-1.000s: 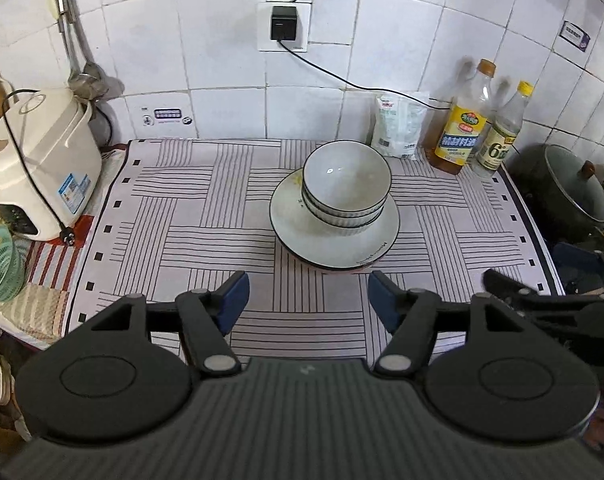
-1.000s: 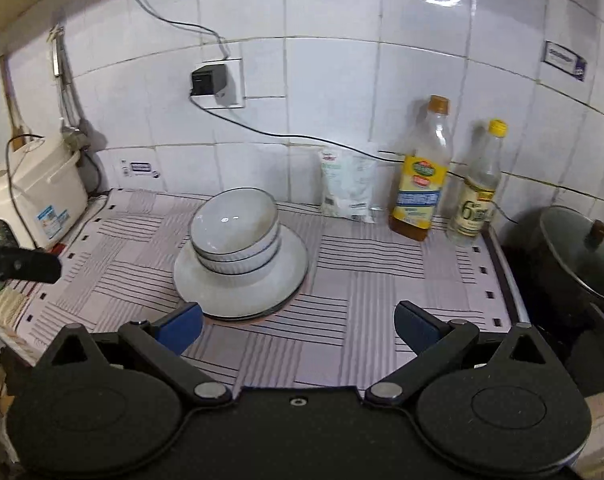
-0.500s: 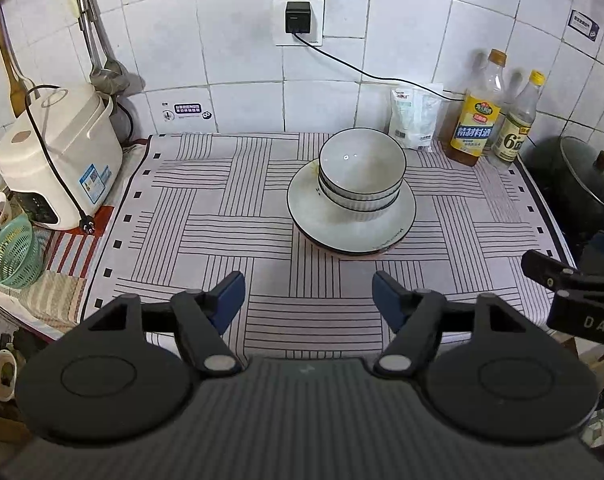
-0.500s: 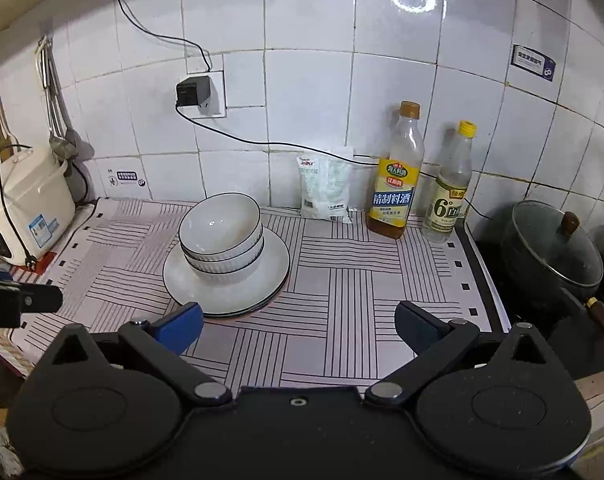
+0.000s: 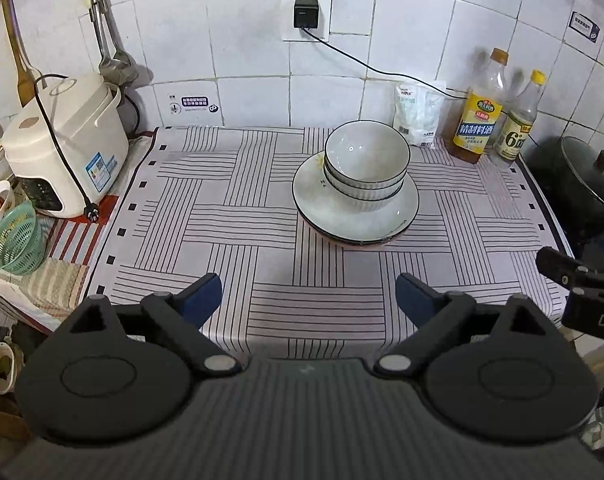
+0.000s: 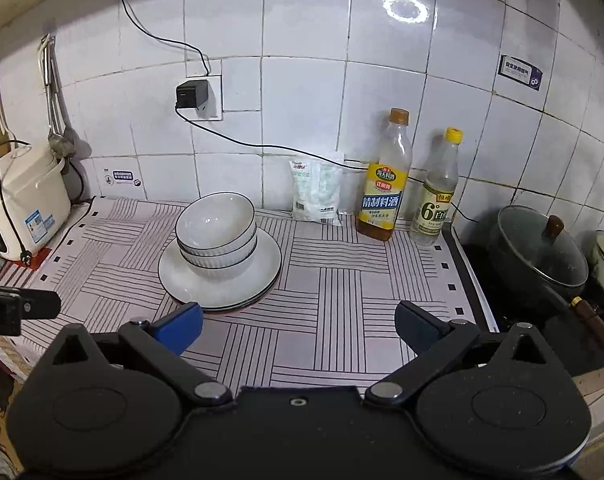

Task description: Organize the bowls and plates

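Two white bowls [image 5: 366, 164] with dark rims sit nested on a stack of white plates [image 5: 326, 208] on the striped mat, right of its middle. The bowls [image 6: 216, 232] and plates [image 6: 270, 260] also show in the right wrist view. My left gripper [image 5: 308, 300] is open and empty, above the mat's front edge, well short of the stack. My right gripper [image 6: 298, 322] is open and empty, near the front edge, with its left fingertip [image 6: 180, 326] just in front of the plates. Each gripper shows at the edge of the other's view.
A white rice cooker [image 5: 62, 144] and a green basket [image 5: 16, 240] stand at the left. A white bag [image 5: 420, 114], two bottles [image 5: 480, 120] and a wall cable line the back. A dark lidded pot [image 6: 538, 256] sits on the stove at the right.
Both grippers have drawn back and up from the stack, so it looks smaller and farther. The bowls and plates have not moved. Both grippers stay open.
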Demonstrator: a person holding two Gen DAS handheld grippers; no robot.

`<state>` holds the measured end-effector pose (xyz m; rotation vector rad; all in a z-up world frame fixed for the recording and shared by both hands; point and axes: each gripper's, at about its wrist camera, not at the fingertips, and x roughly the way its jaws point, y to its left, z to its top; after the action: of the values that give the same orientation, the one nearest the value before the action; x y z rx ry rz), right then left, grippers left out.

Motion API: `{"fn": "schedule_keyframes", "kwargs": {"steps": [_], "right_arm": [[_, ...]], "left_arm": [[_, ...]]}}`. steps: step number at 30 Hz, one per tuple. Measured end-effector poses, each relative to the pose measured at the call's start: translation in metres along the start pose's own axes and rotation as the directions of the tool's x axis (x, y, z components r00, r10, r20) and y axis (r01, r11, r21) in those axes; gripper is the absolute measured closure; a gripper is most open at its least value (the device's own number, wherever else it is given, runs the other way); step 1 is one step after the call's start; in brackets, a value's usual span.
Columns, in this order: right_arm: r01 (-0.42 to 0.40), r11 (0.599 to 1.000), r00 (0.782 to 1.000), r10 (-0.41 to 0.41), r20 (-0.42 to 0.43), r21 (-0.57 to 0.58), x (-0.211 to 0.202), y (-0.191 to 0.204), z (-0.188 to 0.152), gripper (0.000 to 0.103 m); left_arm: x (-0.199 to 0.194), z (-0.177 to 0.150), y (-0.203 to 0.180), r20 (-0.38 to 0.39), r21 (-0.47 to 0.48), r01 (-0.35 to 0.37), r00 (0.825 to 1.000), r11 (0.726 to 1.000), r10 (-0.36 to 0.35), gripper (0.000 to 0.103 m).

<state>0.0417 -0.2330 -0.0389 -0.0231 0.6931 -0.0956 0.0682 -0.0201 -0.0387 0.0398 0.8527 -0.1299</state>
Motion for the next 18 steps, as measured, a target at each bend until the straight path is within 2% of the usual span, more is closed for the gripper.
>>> {"fn": "schedule_keyframes", "kwargs": {"steps": [6, 11, 18], "right_arm": [[0.005, 1.0, 1.0, -0.005, -0.012, 0.003, -0.004, 0.001, -0.005, 0.0], [0.017, 0.999, 1.0, -0.017, -0.005, 0.036, -0.006, 0.0, -0.008, 0.0], [0.025, 1.0, 1.0, -0.025, -0.008, 0.004, -0.006, 0.007, -0.012, 0.0]], "left_arm": [[0.001, -0.003, 0.001, -0.003, -0.009, 0.023, 1.0, 1.0, -0.023, 0.008], [-0.002, -0.001, 0.0, -0.027, -0.014, -0.004, 1.0, 1.0, 0.004, 0.007], [0.0, -0.006, 0.002, -0.019, -0.01, -0.02, 1.0, 1.0, 0.02, 0.006]]}}
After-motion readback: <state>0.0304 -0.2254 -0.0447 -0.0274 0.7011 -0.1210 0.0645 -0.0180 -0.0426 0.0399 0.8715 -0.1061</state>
